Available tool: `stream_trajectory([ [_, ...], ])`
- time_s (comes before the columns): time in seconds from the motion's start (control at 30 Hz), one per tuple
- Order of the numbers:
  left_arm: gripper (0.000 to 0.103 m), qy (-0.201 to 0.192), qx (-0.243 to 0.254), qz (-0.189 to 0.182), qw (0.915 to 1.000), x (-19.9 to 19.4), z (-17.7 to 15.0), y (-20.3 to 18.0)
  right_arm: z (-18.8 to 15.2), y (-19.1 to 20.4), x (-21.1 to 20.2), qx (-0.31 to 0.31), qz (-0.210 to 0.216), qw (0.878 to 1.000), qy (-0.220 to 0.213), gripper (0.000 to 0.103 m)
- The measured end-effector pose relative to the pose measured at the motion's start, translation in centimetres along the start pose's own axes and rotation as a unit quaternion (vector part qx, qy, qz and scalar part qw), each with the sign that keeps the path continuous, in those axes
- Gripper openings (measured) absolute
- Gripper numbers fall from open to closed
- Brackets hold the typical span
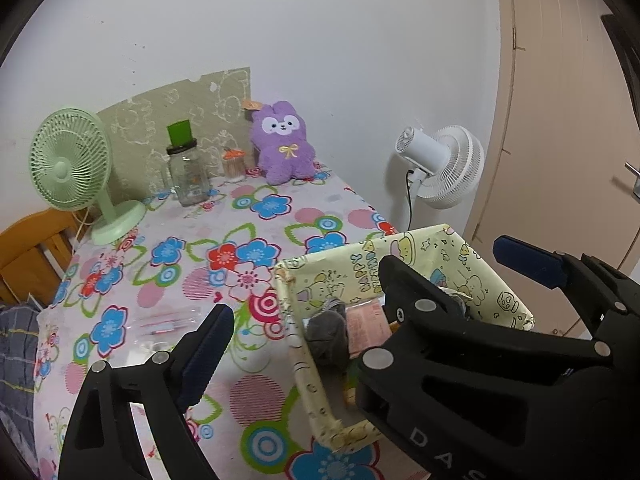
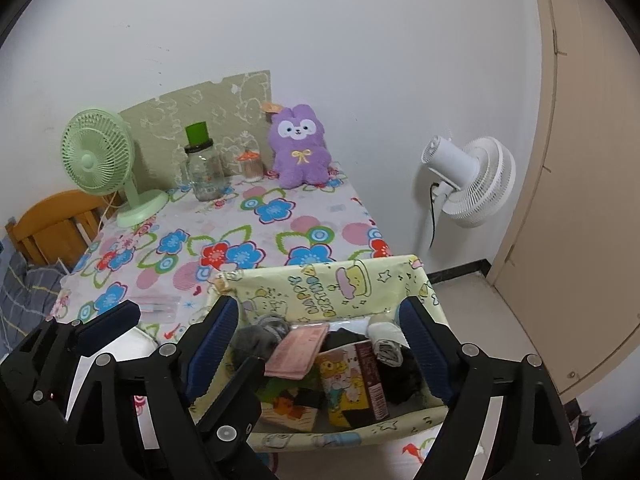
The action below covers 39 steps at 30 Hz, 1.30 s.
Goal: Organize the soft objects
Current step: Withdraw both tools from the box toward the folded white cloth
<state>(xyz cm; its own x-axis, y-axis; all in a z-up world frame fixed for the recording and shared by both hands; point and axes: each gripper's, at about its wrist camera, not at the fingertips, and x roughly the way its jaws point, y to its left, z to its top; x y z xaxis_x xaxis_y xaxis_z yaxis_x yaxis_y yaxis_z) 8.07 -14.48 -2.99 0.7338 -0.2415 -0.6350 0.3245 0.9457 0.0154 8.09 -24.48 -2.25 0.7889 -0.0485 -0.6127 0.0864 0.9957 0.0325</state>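
A purple plush bunny (image 1: 282, 145) sits upright at the far edge of the flowered table, against the wall; it also shows in the right wrist view (image 2: 299, 148). A pale yellow cartoon-print box (image 2: 332, 292) stands at the table's near right corner and holds rolled socks, a pink packet and small cartons. Its wall also shows in the left wrist view (image 1: 304, 364). My left gripper (image 1: 362, 300) is open and empty, spread over the box's left wall. My right gripper (image 2: 320, 344) is open and empty, its fingers straddling the box above its contents.
A green desk fan (image 1: 76, 168) stands at the table's far left, with a glass jar with a green lid (image 1: 185, 168) and a small orange-topped jar (image 1: 234, 165) beside it. A white floor fan (image 1: 444, 166) stands right of the table. A wooden chair (image 1: 28, 248) is at left.
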Motion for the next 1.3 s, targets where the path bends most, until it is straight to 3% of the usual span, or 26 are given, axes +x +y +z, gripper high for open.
stream_trajectory([
  [0.63,0.094,-0.029,-0.011,0.032,0.9990,-4.6,-0.9,4.4,0.5,5.6,-3.3,-0.027,0.022,0.999,-0.036,0.092],
  [0.93,0.094,-0.032,-0.018,0.042,0.9985,-5.5,-1.4,6.3,0.4,7.8,-4.1,-0.037,0.032,0.998,-0.042,0.092],
  [1.3,0.098,-0.037,-0.030,0.055,0.9974,-6.0,-1.9,8.7,0.2,10.2,-4.1,-0.044,0.051,0.996,-0.055,0.100],
])
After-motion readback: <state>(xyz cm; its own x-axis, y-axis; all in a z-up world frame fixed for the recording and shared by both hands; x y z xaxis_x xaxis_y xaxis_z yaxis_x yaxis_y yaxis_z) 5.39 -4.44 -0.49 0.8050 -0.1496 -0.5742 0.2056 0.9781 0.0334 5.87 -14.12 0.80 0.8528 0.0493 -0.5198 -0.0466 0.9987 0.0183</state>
